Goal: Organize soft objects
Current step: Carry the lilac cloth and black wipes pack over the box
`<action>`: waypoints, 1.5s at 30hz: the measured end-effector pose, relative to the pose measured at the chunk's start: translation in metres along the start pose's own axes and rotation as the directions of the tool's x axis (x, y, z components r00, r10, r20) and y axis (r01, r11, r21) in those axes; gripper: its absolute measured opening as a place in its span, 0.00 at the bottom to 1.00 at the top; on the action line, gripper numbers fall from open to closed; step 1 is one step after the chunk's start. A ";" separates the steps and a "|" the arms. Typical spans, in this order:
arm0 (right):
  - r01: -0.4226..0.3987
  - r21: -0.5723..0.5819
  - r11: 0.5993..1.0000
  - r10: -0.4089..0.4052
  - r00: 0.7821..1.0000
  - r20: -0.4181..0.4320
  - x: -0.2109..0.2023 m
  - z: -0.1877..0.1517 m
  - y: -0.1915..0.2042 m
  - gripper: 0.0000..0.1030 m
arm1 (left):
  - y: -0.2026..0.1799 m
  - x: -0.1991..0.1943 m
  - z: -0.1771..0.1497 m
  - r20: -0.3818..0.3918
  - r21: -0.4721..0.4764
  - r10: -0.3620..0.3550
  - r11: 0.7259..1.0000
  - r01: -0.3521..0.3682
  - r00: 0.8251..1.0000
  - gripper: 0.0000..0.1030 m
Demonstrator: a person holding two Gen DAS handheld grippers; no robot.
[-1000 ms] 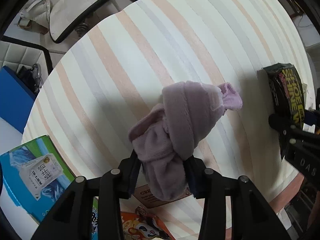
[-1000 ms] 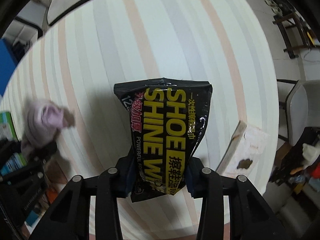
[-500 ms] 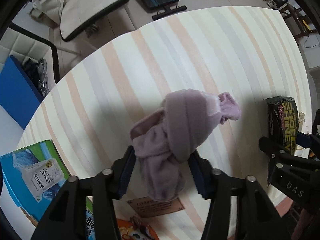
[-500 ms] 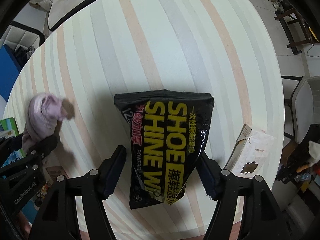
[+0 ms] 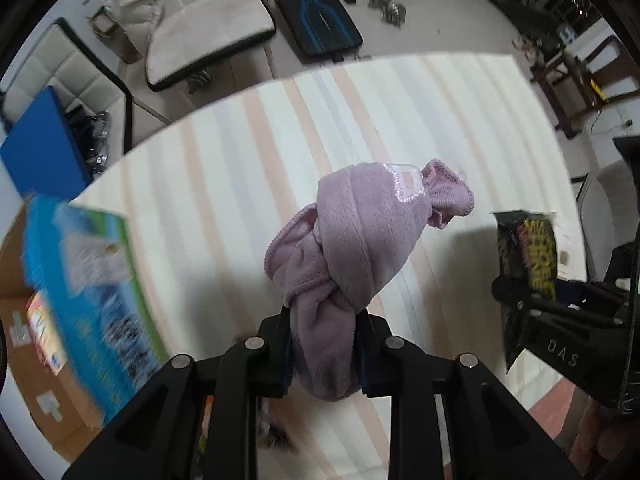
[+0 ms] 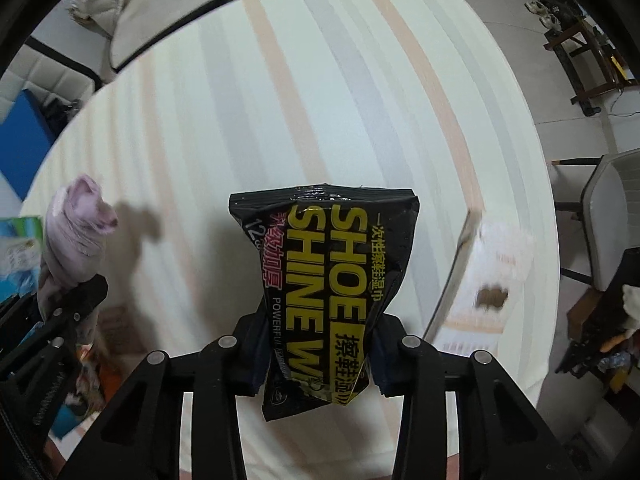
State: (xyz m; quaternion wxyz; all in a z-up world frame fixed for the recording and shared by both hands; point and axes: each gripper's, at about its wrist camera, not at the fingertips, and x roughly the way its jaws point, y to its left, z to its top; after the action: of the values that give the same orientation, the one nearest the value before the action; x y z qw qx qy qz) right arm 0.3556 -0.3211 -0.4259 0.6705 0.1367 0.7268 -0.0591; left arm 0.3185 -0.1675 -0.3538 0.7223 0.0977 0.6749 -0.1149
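My left gripper [image 5: 323,354] is shut on a knotted pink cloth bundle [image 5: 352,252] and holds it above the striped table [image 5: 240,168]. My right gripper [image 6: 320,354] is shut on a black pack of shoe shine wipes [image 6: 332,276] with yellow lettering, held above the table [image 6: 320,100]. The pack also shows at the right of the left wrist view [image 5: 528,256], and the pink bundle at the left of the right wrist view [image 6: 76,232].
A blue and green box [image 5: 92,292] lies at the table's left, over a cardboard box [image 5: 24,360]. A white flat box [image 6: 480,276] lies on the table's right side. Chairs [image 5: 200,24] and a bench stand on the floor beyond the far edge.
Both grippers have risen and drawn back, so more floor shows. The right gripper, open wider half a second ago, has shut on the wipes pack again. The left stays shut on the cloth.
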 end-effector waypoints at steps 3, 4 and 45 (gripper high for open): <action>-0.059 -0.025 0.998 0.060 0.997 0.038 -0.025 -0.023 0.008 0.41 | 0.013 -0.031 -0.021 0.038 -0.039 -0.017 0.999 0.019 0.999 0.20; -0.074 -0.039 0.997 0.076 0.996 0.051 -0.034 -0.031 0.012 0.41 | 0.021 -0.043 -0.030 0.053 -0.054 -0.015 0.998 0.018 0.998 0.20; -0.226 -0.462 0.858 0.198 0.974 -0.109 -0.012 -0.196 0.459 0.41 | 0.404 -0.043 -0.196 -0.148 -0.483 0.001 0.872 -0.073 0.989 0.23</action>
State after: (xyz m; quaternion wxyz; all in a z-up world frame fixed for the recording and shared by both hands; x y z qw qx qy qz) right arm 0.2962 0.1685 -0.3507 0.6648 0.0504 0.7188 0.1971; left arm 0.2496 0.2773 -0.3305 0.6754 -0.0664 0.7301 0.0799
